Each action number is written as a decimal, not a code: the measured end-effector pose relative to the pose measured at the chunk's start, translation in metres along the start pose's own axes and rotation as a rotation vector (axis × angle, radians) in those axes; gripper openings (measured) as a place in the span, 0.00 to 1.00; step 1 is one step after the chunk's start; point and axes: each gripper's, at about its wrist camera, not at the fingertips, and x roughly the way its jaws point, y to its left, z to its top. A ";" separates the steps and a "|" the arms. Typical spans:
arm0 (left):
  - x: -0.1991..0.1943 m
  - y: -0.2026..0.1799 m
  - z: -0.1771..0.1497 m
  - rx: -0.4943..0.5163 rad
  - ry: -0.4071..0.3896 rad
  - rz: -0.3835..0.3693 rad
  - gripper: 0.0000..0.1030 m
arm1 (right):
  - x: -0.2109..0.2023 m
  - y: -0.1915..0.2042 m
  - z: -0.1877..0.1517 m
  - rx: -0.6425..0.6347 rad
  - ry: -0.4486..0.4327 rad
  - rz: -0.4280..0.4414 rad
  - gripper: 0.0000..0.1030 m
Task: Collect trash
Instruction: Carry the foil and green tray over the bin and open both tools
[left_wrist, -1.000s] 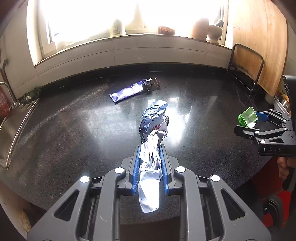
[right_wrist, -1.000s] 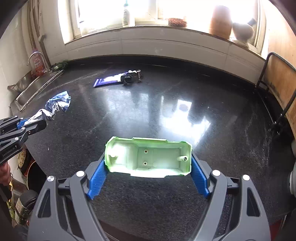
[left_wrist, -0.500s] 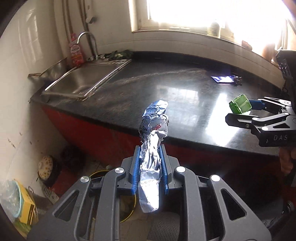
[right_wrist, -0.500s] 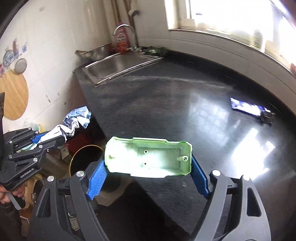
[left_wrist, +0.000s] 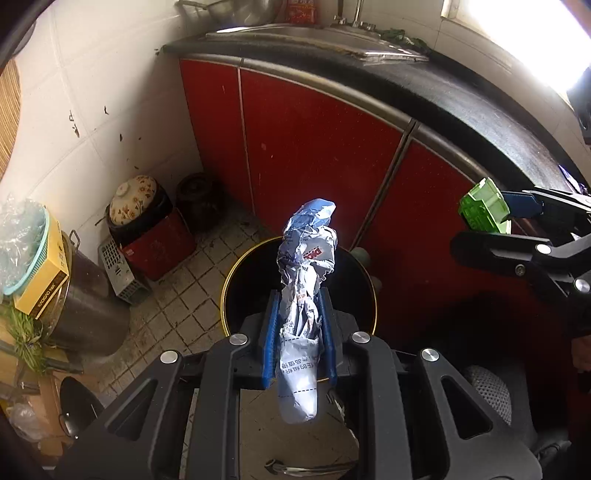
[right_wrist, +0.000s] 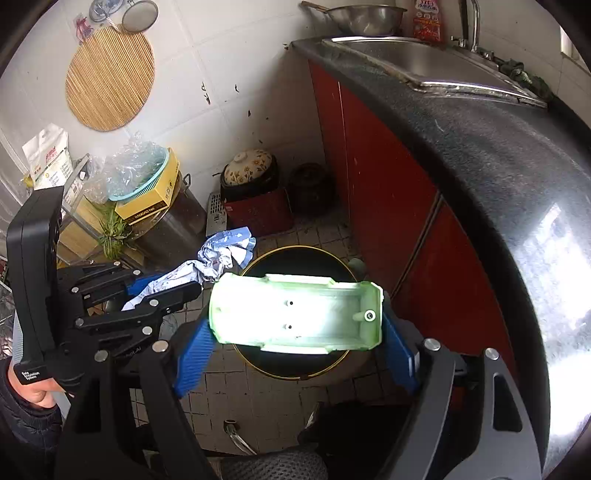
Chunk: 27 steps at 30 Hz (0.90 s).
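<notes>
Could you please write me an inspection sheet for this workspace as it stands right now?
Surface: tiled floor, dirty; black countertop above red cabinets.
Job's things: crumpled wrapper and green plastic tray, both above the black bin.
Clutter: floral-lidded pot, yellow box, metal pot.
Tongs: left tongs shut on wrapper; right tongs shut on tray.
Cables: nothing seen.
Surroundings: sink, round bamboo mat.
</notes>
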 end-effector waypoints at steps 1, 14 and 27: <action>0.009 0.004 -0.002 -0.004 0.004 0.003 0.19 | 0.012 0.000 0.003 0.000 0.019 0.000 0.76; 0.096 0.034 -0.024 -0.115 0.131 -0.069 0.20 | 0.110 -0.002 0.015 0.027 0.182 -0.034 0.76; 0.092 0.043 -0.027 -0.148 0.108 -0.024 0.76 | 0.104 -0.002 0.014 0.041 0.181 -0.003 0.82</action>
